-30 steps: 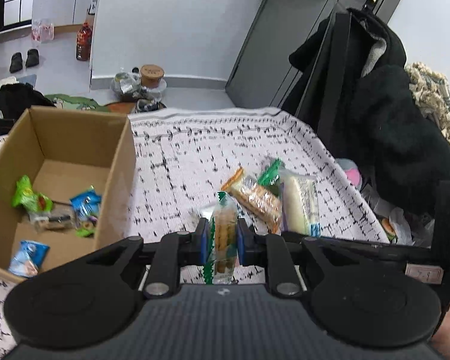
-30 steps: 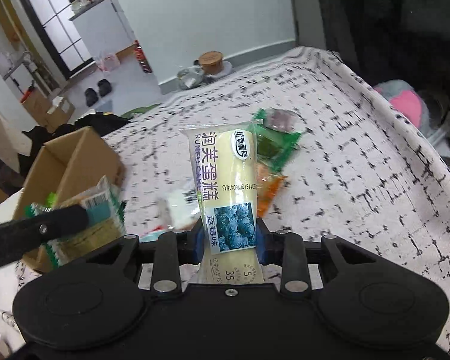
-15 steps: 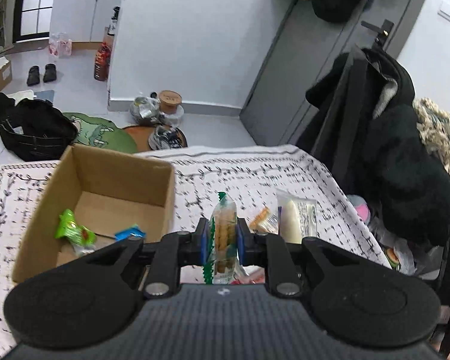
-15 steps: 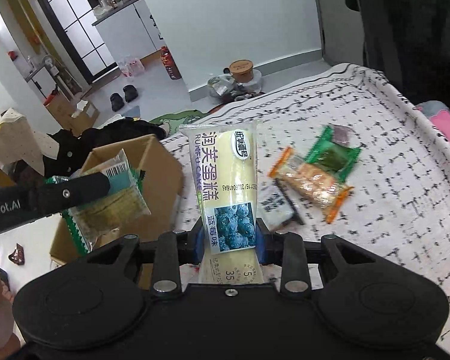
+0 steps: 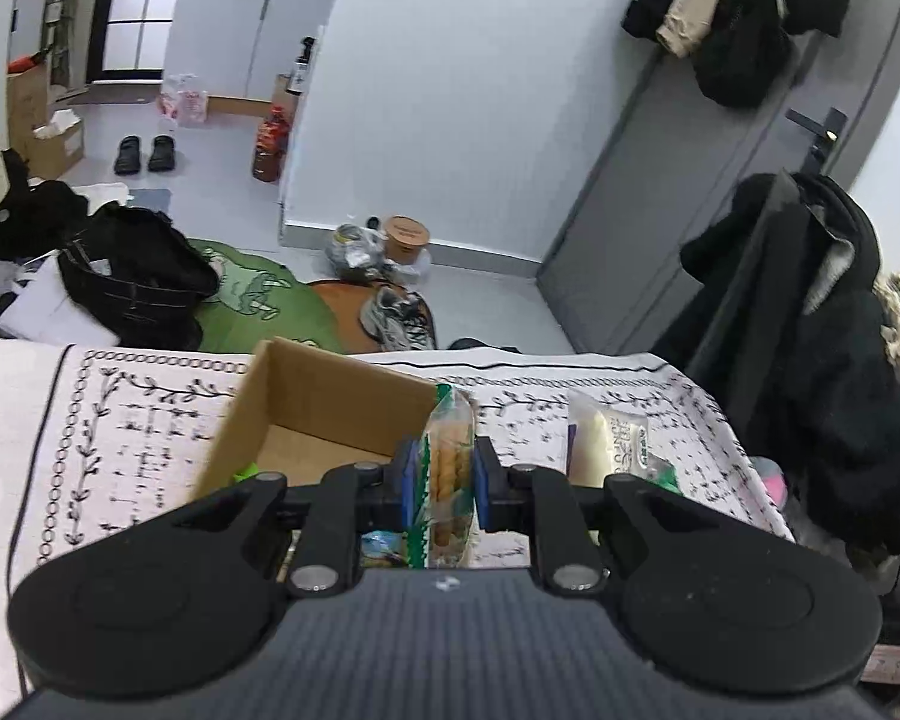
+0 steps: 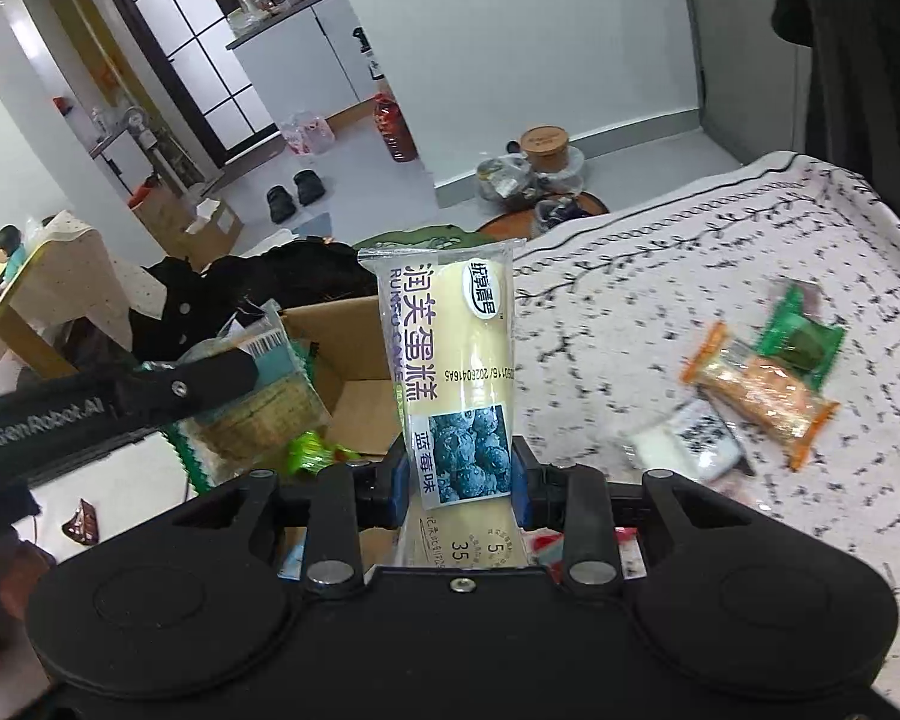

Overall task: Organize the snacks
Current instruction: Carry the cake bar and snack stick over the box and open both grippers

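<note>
Carry step: left hand-held gripper (image 5: 444, 483) clamps a biscuit pack (image 5: 447, 468), right hand-held gripper (image 6: 457, 483) a cake roll (image 6: 450, 372); next, release both over the box (image 6: 354, 384).

A desk under a patterned cloth (image 6: 660, 276) carries a cardboard box (image 6: 354, 348), and well right of it an orange packet (image 6: 762, 396), a green packet (image 6: 801, 342) and a white packet (image 6: 690, 441).

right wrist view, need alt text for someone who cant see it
The right hand-held gripper clamps an upright pale yellow blueberry cake packet near an open cardboard box. At left, the left hand-held gripper holds a clear biscuit packet; more wrapped snacks lie on the patterned cloth at right.
</note>
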`<control>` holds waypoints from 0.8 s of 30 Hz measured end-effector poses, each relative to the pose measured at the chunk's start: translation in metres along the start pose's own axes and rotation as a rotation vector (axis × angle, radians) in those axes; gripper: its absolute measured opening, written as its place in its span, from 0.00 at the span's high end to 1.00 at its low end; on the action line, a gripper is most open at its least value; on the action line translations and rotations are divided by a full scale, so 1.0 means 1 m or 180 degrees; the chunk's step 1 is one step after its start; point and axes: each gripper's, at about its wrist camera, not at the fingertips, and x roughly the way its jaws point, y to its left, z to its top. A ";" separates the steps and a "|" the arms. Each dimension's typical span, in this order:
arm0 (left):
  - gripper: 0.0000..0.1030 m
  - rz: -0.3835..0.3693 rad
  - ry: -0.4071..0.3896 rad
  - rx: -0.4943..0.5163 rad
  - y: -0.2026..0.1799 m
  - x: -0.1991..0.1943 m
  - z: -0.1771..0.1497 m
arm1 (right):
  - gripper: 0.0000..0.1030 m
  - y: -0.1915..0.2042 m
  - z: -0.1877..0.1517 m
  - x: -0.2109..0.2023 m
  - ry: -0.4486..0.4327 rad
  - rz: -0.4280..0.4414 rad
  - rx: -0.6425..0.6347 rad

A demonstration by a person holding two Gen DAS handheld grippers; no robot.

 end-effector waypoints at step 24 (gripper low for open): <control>0.48 0.0187 0.0202 -0.0328 0.043 0.011 -0.001 | 0.45 0.040 -0.011 0.025 0.0072 0.0070 0.0118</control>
